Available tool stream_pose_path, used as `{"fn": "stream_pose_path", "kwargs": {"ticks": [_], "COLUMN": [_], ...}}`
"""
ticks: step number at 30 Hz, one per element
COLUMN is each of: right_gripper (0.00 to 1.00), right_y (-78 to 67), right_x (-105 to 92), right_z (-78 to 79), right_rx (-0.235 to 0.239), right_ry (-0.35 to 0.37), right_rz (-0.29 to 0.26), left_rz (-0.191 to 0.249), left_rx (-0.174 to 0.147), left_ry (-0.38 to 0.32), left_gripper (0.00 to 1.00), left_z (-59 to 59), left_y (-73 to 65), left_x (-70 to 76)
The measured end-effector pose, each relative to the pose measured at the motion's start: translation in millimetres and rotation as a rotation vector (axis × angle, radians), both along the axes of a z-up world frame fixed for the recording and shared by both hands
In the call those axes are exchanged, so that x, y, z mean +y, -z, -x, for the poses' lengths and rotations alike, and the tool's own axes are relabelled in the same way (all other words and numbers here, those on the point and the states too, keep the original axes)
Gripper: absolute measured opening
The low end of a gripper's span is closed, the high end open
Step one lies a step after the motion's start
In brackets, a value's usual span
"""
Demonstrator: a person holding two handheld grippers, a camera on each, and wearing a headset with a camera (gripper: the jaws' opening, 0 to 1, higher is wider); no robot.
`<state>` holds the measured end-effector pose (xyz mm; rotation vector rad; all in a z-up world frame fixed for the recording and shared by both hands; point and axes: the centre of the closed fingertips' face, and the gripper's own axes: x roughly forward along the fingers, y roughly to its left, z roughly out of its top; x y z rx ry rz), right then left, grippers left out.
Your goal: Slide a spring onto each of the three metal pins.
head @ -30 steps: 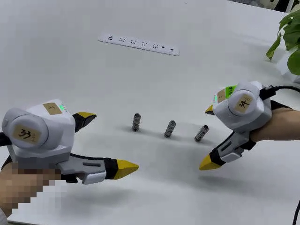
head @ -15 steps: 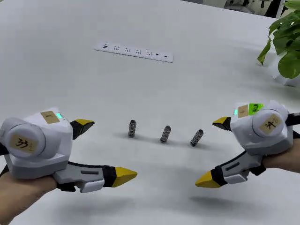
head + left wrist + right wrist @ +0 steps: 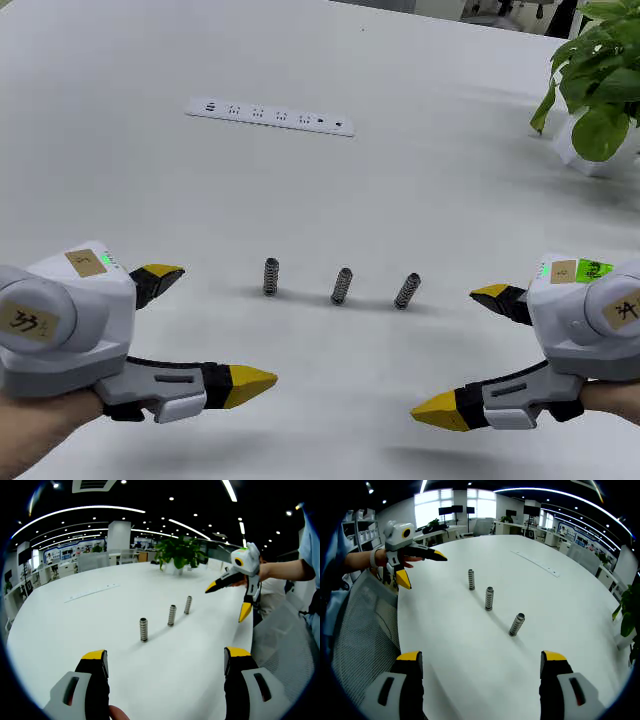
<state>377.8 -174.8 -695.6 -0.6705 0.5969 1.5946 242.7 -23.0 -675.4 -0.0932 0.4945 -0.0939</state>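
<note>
Three coiled metal springs stand in a row on the white table: left spring [image 3: 271, 277], middle spring [image 3: 342, 286], right spring [image 3: 407, 291], the last leaning. I cannot see pins inside the coils. The same row appears in the left gripper view, running from the nearest spring [image 3: 143, 629] to the farthest [image 3: 188, 605], and in the right gripper view, from the nearest [image 3: 516, 624] to the farthest [image 3: 471, 579]. My left gripper [image 3: 215, 328] hovers open, left of and nearer than the row, holding nothing. Open and empty too, my right gripper [image 3: 460, 350] is at the right.
A white power strip [image 3: 268, 115] lies further back on the table. A potted green plant [image 3: 590, 90] stands at the far right. The table's near edge is just behind both grippers, with a mesh chair [image 3: 360, 630] beside it.
Both grippers have drawn back toward me and further apart, away from the springs. The right one was close beside the right spring. The springs have not moved.
</note>
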Motion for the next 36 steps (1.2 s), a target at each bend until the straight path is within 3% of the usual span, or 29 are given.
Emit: {"fn": "stream_pose_path", "kwargs": {"ticks": [4, 12, 20, 36], "right_gripper": [0.99, 0.99, 0.98, 0.97], "right_y": [-6.3, -6.7, -6.0, -4.4], "right_x": [-4.9, -21.0, -28.2, -31.7], "right_z": [-1.1, -4.4, 2.7, 2.5], "right_rx": [0.02, 0.029, 0.038, 0.047], "right_ry": [0.044, 0.099, 0.122, 0.153], "right_rz": [-0.033, -0.05, -0.06, -0.099], "left_rz": [0.001, -0.011, -0.008, -0.013], "left_rx": [0.004, 0.011, 0.019, 0.026], "left_ry": [-0.001, -0.01, -0.009, -0.013], "left_gripper": [0.98, 0.98, 0.98, 0.97], "left_z": [3.2, 10.3, 16.8, 21.5], "left_y": [-0.8, -4.1, -4.2, -4.9], "left_x": [-2.0, 1.8, -0.9, -3.5]}}
